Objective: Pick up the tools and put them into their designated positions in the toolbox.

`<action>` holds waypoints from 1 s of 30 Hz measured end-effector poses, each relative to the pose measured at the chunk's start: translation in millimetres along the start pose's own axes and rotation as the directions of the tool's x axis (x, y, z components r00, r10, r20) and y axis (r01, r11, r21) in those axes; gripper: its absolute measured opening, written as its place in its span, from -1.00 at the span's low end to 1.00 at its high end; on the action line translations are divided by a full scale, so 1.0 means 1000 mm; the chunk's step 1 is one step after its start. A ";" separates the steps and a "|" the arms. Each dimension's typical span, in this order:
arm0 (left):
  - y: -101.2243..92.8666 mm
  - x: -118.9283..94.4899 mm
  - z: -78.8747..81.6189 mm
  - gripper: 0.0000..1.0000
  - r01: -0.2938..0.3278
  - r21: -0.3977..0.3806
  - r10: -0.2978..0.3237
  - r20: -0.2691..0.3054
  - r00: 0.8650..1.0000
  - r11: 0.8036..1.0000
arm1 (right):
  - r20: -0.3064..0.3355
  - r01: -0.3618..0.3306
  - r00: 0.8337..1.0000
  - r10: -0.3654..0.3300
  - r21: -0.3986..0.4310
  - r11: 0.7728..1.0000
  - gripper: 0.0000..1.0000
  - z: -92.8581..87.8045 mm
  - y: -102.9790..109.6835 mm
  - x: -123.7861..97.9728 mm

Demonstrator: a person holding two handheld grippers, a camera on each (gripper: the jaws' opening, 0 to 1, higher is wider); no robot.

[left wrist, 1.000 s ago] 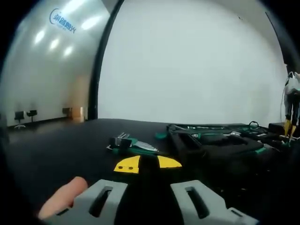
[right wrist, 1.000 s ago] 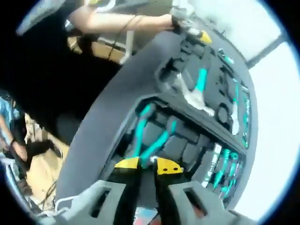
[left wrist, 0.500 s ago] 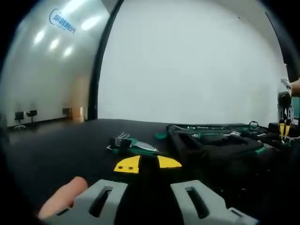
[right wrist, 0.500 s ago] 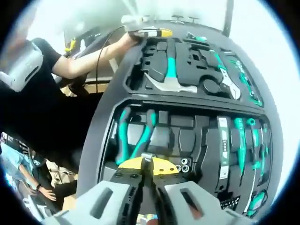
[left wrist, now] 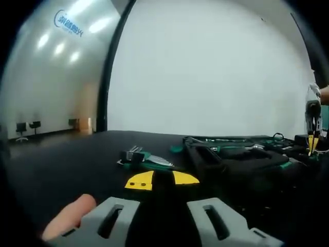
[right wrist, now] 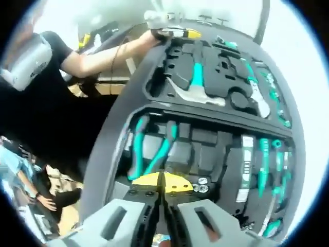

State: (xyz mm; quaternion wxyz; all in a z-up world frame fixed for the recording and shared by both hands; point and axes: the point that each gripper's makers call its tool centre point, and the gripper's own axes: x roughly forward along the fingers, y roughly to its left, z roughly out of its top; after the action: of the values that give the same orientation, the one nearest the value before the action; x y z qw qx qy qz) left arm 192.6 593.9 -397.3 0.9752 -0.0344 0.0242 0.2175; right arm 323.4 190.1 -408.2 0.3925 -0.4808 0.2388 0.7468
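- Your left gripper (left wrist: 162,181) rests low over the dark bench (left wrist: 61,159); its yellow-tipped fingers are pressed together, gripping nothing.
- A loose green-handled tool (left wrist: 145,159) lies on the bench beside the open toolbox (left wrist: 234,157).
- Your right gripper (right wrist: 163,182) hovers above the toolbox (right wrist: 118,123), near the seated pliers (right wrist: 150,146); fingers closed, empty; hammer (right wrist: 194,85) sits in its slot.

In the left gripper view, the toolbox (left wrist: 241,154) is seen edge-on, so its compartments cannot be made out, and its far end is cut off at the right edge. The green-handled tool (left wrist: 145,159) lying on the dark table (left wrist: 67,164) is too small to be identified. In the right gripper view, the small parts (right wrist: 203,184) just past the jaw tips are too blurred to be named, and the screwdrivers (right wrist: 267,170) are cut at the right.
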 end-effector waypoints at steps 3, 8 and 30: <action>-0.001 0.000 0.001 -0.73 0.000 0.001 0.000 0.000 1.000 1.000 | -0.002 0.014 1.000 -0.014 -0.031 0.999 -1.00 0.001 0.003 0.000; -0.001 0.000 0.000 -0.73 0.000 0.001 0.000 -0.001 1.000 1.000 | 0.006 0.056 0.998 -0.056 -0.104 0.993 -1.00 0.001 -0.003 -0.006; -0.004 -0.005 0.001 -0.74 -0.009 0.013 0.009 -0.002 1.000 1.000 | 0.091 0.208 0.977 -0.193 -0.192 0.959 -1.00 0.143 -0.123 -0.036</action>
State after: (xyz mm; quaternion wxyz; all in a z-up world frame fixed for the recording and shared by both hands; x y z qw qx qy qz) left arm 189.9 588.3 -395.5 0.9743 -0.0281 0.0270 0.2219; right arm 355.8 353.8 -312.5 0.4240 -0.5124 0.0982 0.7403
